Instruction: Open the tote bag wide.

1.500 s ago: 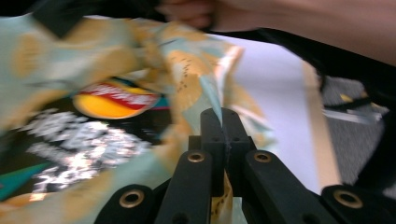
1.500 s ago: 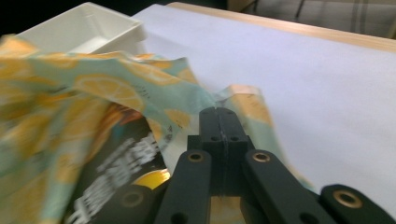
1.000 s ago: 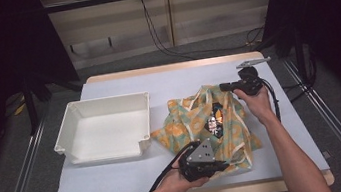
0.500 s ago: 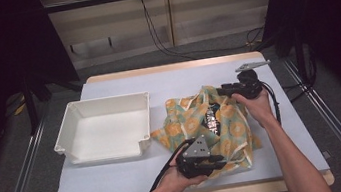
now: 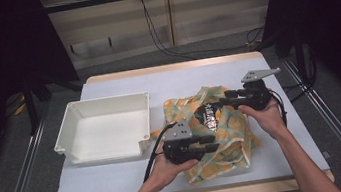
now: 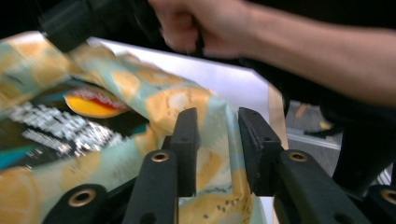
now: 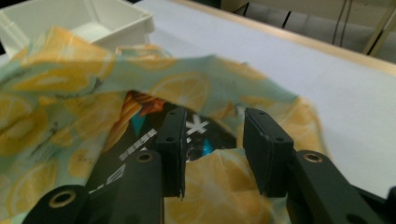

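Both hand-held grippers (image 5: 216,146) (image 5: 223,101), just opening, straddle the crumpled lemon-print cloth (image 5: 234,132), lying front-to-back.

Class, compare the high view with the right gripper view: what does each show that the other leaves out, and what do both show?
High view alone: the person's left gripper at the near edge of the lemon-print cloth, and both forearms. Right gripper view alone: a close look between its own open jaws, cloth lying between them unpinched. Both: the cloth, the dark printed packet inside it, the white tray and the right gripper.

Lemon-print cloth (image 5: 217,140), crumpled on the table right of centre, loosely wrapped around a dark snack packet (image 5: 207,115)
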Demonstrator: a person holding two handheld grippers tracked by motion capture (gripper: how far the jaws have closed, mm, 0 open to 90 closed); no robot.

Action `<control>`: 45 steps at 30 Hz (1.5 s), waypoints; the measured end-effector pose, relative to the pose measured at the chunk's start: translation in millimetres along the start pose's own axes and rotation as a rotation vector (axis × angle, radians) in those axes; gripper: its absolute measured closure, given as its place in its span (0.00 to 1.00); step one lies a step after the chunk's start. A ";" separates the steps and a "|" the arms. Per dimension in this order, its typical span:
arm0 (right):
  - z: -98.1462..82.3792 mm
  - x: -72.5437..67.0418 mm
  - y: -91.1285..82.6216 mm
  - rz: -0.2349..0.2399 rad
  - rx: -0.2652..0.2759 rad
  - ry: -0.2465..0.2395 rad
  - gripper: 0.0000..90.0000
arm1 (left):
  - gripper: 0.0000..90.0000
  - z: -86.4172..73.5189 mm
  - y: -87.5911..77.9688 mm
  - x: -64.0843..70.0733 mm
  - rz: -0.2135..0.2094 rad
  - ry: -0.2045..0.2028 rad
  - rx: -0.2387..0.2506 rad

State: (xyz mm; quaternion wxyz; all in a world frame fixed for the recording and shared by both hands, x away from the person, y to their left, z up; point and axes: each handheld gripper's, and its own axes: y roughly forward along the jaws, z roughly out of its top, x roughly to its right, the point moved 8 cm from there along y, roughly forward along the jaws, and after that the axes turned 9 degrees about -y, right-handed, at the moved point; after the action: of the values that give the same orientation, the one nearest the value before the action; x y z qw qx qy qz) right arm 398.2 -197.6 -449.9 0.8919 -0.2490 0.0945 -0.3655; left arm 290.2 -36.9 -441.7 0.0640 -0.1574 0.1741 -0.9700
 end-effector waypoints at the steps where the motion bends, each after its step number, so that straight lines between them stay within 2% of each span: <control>1: -2.3 -2.0 2.2 0.006 -0.014 0.000 0.68 | 0.75 1.5 -1.3 -1.6 0.008 0.001 -0.006; 4: -14.9 -7.3 9.2 0.030 -0.071 -0.027 0.67 | 0.73 4.8 0.1 -7.6 0.006 -0.013 -0.004; 5: -19.3 -7.5 9.6 0.026 -0.085 -0.032 0.66 | 0.72 5.2 0.7 -13.1 0.025 -0.024 -0.004; 8: -31.1 -7.6 6.9 0.021 -0.097 -0.017 0.60 | 0.72 5.5 1.7 -23.1 0.024 -0.063 0.009; 11: -45.3 -8.5 1.9 0.022 -0.115 -0.012 0.55 | 0.72 4.8 -1.4 -29.8 0.032 -0.073 0.010; 13: -52.6 -8.7 -2.9 0.016 -0.123 0.003 0.52 | 0.67 4.8 -2.9 -29.3 0.030 -0.084 0.016; 14: -54.6 -9.8 -5.7 0.021 -0.116 0.004 0.51 | 0.64 5.4 -4.4 -28.1 0.017 -0.084 0.022; 18: -55.6 -18.1 -19.2 0.031 -0.084 -0.003 0.52 | 0.61 8.4 -11.7 -27.4 0.031 -0.076 0.023; 21: -49.6 -27.8 -28.1 0.043 -0.054 -0.021 0.58 | 0.62 11.0 -17.3 -30.7 0.043 -0.079 0.031; 23: -44.5 -36.9 -31.8 0.081 -0.027 -0.028 0.59 | 0.70 11.2 -17.4 -36.5 0.075 -0.079 0.038; 25: -44.5 -46.3 -29.5 0.113 -0.038 -0.030 0.57 | 0.74 10.0 -16.0 -39.1 0.092 -0.071 0.029; 26: -47.1 -49.5 -25.7 0.113 -0.057 -0.042 0.54 | 0.75 4.3 -8.8 -46.3 0.128 -0.054 -0.017; 27: -50.7 -52.9 -21.3 0.118 -0.076 -0.041 0.51 | 0.75 1.1 -3.7 -49.8 0.129 -0.058 -0.033; 29: -57.4 -56.5 -12.7 0.110 -0.105 -0.055 0.44 | 0.70 -3.5 4.9 -57.8 0.156 -0.058 -0.054; 31: -61.4 -57.4 -7.6 0.100 -0.119 -0.062 0.43 | 0.65 -6.5 12.3 -62.8 0.152 -0.064 -0.052; 32: -62.8 -57.4 -5.8 0.093 -0.122 -0.072 0.43 | 0.63 -8.4 15.4 -65.9 0.164 -0.063 -0.059; 35: -66.3 -58.5 -4.2 0.076 -0.136 -0.100 0.52 | 0.59 -14.3 22.9 -71.0 0.172 -0.071 -0.080; 37: -68.4 -61.0 -4.3 0.088 -0.142 -0.095 0.71 | 0.59 -17.1 24.2 -73.4 0.187 -0.061 -0.094; 41: -68.6 -63.1 -9.5 0.105 -0.121 -0.093 0.97 | 0.58 -18.8 23.0 -75.3 0.203 -0.067 -0.088; 42: -67.1 -62.9 -12.5 0.104 -0.106 -0.091 1.00 | 0.58 -19.7 22.2 -76.1 0.208 -0.063 -0.089; 45: -65.6 -60.5 -23.4 0.106 -0.087 -0.073 1.00 | 0.58 -22.1 20.6 -79.0 0.212 -0.078 -0.085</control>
State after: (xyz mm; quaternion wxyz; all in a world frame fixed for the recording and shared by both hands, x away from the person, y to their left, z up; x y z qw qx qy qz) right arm 317.7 -194.1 -495.0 0.9012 -0.2952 0.0907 -0.3041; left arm 358.8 -34.9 -491.1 0.1664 -0.1782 0.2281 -0.9426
